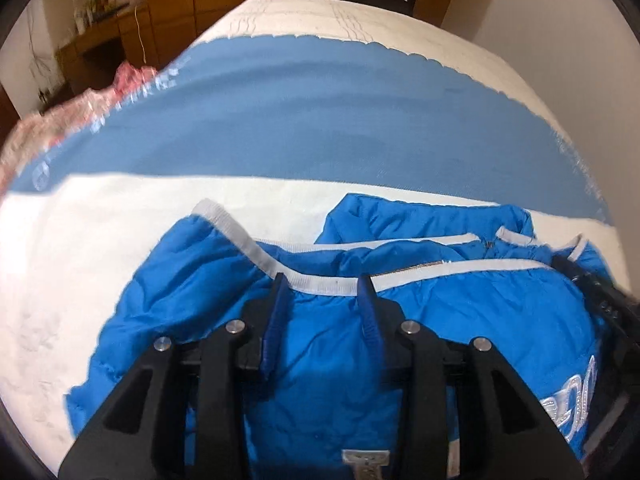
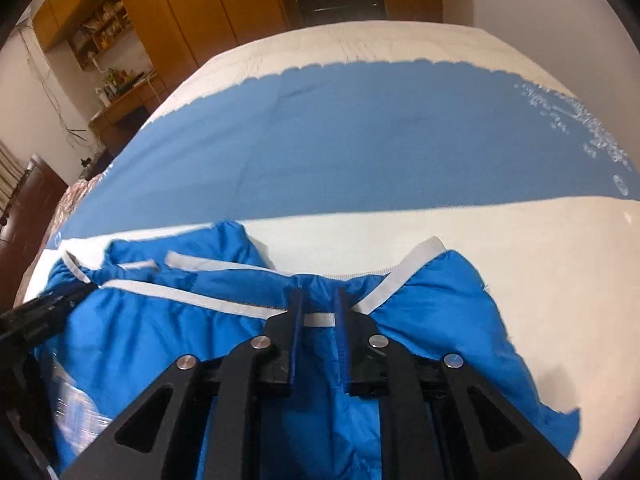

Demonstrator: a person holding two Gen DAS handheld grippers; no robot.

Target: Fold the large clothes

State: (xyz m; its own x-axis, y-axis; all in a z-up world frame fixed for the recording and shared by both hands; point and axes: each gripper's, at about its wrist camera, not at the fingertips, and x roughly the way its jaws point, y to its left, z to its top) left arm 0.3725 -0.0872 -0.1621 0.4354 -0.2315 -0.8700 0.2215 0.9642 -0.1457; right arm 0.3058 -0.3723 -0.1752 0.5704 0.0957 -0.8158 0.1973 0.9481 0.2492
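A bright blue padded jacket [image 1: 192, 280] with a white ribbed hem band [image 1: 332, 284] lies on the white bed; it also shows in the right wrist view [image 2: 432, 320]. My left gripper [image 1: 325, 283] stands open over the hem band, fingers apart, nothing between them. My right gripper [image 2: 318, 298] is also open over the white band [image 2: 320, 320] at the jacket's other end. The right gripper's black body [image 1: 600, 296] shows at the right edge of the left wrist view; the left gripper [image 2: 44, 312] shows at the left edge of the right wrist view.
A dull blue cloth [image 1: 304, 120] lies spread across the white bed [image 1: 80, 264] beyond the jacket. A pink patterned fabric [image 1: 52, 124] lies at the bed's left edge. Wooden wardrobes [image 2: 192, 4] and a cluttered desk [image 2: 120, 84] stand behind.
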